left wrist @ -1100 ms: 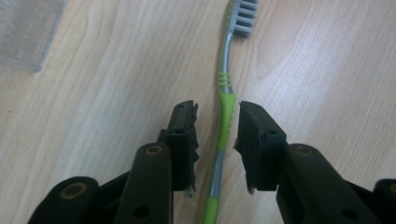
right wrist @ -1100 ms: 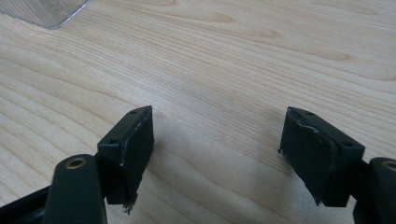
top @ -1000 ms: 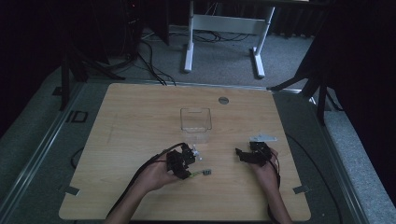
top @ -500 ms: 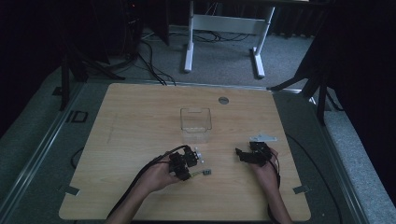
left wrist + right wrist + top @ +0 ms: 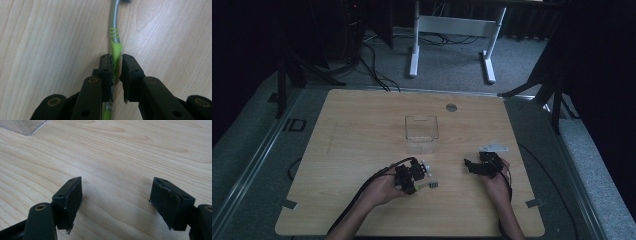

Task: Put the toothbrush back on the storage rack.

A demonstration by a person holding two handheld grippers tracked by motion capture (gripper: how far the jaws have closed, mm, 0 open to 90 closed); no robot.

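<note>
Toothbrush [image 5: 115, 40] flat on worktop [image 5: 362, 130], at 6 o'clock of clear box [image 5: 421, 132]. Left tool [image 5: 116, 65] nearly shut around its handle; right tool [image 5: 116, 197] wide open, empty. Lift likely pending.

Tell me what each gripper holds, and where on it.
Left gripper is shut on the toothbrush, at its green handle. Right gripper is open, holding nothing.

High view over the whole table [image 5: 362, 130]; both gripper views close on its wood.
</note>
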